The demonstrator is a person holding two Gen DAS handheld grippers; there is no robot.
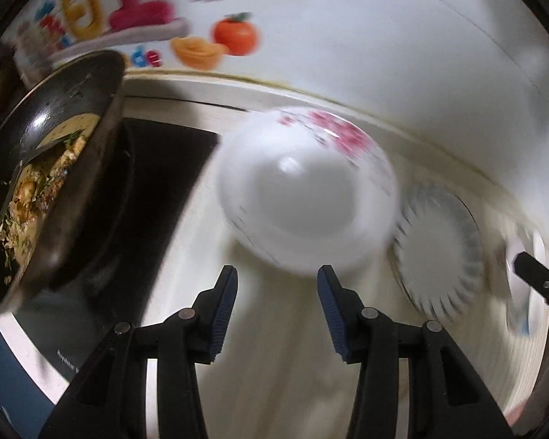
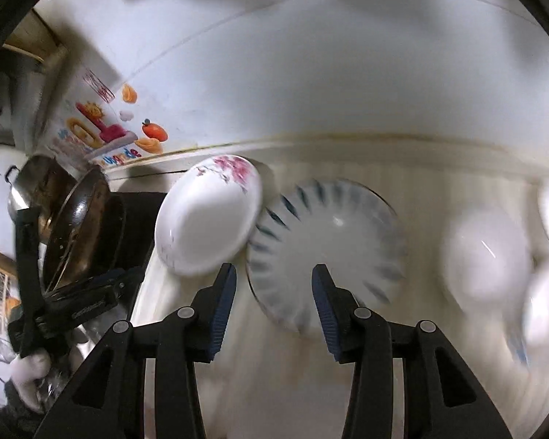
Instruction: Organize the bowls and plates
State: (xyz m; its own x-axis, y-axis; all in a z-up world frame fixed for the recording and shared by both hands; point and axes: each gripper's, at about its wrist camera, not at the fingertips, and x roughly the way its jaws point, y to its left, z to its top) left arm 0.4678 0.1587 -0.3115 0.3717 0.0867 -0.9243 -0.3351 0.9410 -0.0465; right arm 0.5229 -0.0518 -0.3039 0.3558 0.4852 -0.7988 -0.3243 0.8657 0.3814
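A white plate with pink flowers (image 1: 303, 190) lies on the pale counter just ahead of my left gripper (image 1: 277, 274), which is open and empty. A blue-striped plate (image 1: 439, 252) lies to its right. In the right wrist view the blue-striped plate (image 2: 329, 248) sits just ahead of my right gripper (image 2: 273, 272), which is open and empty, with the pink-flowered plate (image 2: 208, 216) to its left. Several plain white bowls (image 2: 486, 252) lie at the right. Both views are blurred by motion.
A dark frying pan with food (image 1: 51, 183) sits on a black stove at the left. My left gripper's body (image 2: 73, 300) shows at the left of the right wrist view. A white tiled wall with colourful stickers (image 1: 146, 11) stands behind the counter (image 1: 282, 366).
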